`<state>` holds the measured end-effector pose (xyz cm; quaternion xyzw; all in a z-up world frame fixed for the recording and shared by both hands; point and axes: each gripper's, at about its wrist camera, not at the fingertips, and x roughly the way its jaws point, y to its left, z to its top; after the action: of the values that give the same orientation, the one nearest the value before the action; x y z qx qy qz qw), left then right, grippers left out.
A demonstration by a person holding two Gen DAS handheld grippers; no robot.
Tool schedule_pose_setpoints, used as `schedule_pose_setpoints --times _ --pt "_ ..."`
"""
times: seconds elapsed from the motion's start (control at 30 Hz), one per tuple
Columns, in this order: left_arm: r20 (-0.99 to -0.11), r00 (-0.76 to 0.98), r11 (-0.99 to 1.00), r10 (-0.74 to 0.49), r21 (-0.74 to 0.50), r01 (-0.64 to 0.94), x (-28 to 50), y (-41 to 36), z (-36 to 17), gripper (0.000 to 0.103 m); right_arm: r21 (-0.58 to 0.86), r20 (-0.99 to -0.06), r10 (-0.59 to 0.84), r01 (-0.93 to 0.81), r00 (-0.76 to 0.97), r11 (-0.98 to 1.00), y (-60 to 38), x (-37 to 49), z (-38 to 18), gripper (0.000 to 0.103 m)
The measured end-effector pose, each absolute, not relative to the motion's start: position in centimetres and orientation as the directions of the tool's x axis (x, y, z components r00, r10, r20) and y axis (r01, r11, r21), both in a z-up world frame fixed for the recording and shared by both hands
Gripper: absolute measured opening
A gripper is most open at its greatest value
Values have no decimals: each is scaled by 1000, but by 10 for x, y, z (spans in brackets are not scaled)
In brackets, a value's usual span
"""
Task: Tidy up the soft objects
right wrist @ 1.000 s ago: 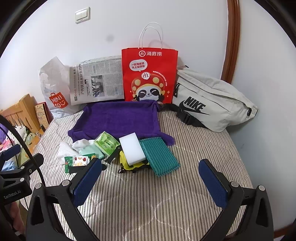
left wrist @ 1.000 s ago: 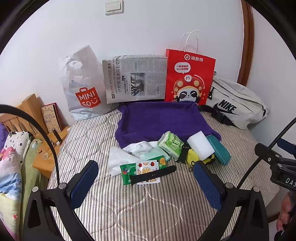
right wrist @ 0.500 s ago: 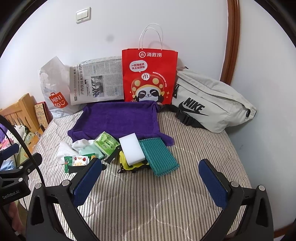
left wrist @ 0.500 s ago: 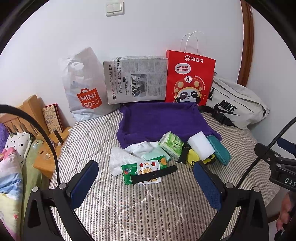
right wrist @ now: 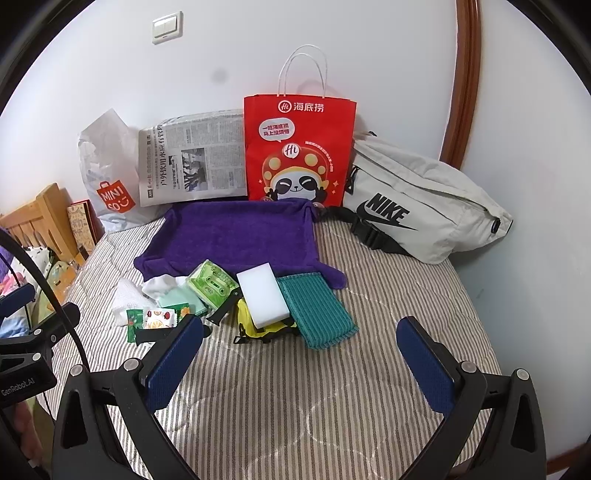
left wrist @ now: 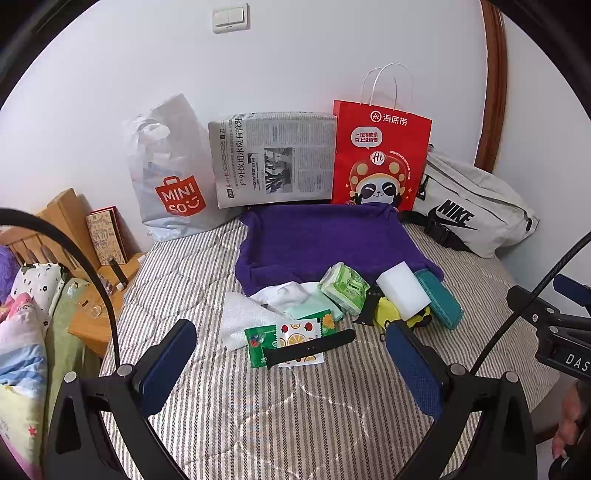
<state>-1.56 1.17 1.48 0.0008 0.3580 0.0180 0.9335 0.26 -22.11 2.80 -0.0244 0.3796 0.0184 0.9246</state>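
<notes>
Bed point(right wrist: 295, 387): sponge point(right wrist: 263, 295) beyond tool point(right wrist: 301, 363) (apart)

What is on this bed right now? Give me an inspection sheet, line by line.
Surface: striped quilted bed cover, mostly bare in front.
Job's things: purple towel tray empty; white sponge on yellow pouch; teal cloth; green tissue pack; white cloths; fruit-print packet under black strap.
Clutter: red paper bag, newspaper, white plastic bag, grey waist bag.
Grippers: left tool open, empty; right tool open, empty.
Cables: black cable at left.
Surroundings: white wall, light switch, wooden nightstand.
</notes>
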Motion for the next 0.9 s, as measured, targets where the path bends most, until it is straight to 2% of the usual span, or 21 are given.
schedule_pose_setpoints --times 0.13,0.43,0.63,0.9 --pt "-668 743 999 33 14 -32 -16 10 14 103 -32 -703 17 -55 711 998 -220 4 27 103" --pt "-714 697 997 -65 -78 12 11 22 -3 103 -35 -715 18 -61 698 998 -218 19 16 103" --pt "-754 656 998 -17 -52 -34 31 46 -31 103 -11 -738 28 -54 674 998 -224 36 0 103" --pt "-798 603 995 -21 -77 -68 64 83 -76 101 5 -784 26 -36 620 999 -229 64 -29 103"
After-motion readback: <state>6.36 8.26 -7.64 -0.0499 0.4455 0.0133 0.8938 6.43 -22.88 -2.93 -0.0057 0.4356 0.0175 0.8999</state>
